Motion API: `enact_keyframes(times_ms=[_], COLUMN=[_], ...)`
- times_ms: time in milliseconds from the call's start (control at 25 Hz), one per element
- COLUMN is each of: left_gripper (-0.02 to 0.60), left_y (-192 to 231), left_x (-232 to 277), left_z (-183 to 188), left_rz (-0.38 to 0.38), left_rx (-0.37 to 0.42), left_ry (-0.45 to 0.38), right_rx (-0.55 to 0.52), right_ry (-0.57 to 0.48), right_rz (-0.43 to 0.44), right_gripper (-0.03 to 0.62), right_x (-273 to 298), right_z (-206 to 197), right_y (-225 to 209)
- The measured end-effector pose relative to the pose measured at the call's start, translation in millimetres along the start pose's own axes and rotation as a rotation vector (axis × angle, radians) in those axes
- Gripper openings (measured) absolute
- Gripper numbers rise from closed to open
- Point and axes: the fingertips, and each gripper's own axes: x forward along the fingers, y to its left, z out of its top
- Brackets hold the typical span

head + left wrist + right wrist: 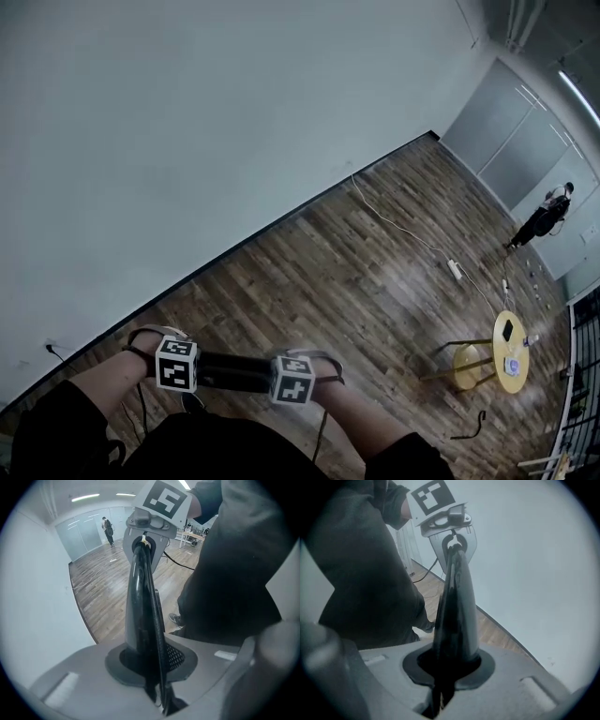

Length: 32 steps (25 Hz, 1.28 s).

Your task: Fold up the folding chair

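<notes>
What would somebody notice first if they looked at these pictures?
Probably the pair of tools at the bottom of the head view: the left gripper and the right gripper are both clamped on one black bar stretched between them. Next comes the bright yellow round table on the wooden floor at the right, and a person standing far off by the doors.
</notes>
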Motion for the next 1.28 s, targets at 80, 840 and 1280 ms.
enact_keyframes(times_ms=[80,840,1280], left_gripper=[0.051,0.051,0.051], left_y=[4.6,28.0,49.0], left_x=[-10.5,-66.5,-86.9], left_z=[-22.2,-211.2,-268.6], left_rz=[0.013,0.152,0.220], left_rx=[-0.032,-0.460,-0.735], left_ry=[0.001,-0.001,0.015], right_rx=[-0.036,-0.440,-0.696], right_ry=[-0.005,-0.003,-0.019], right_rz=[0.009,0.156,0.247], right_gripper=[0.044,0.043,0.044], right_x=[2.5,72.2,98.9], right_z=[26.1,222.7,294.2], right_y=[-12.2,-105.2,-156.5])
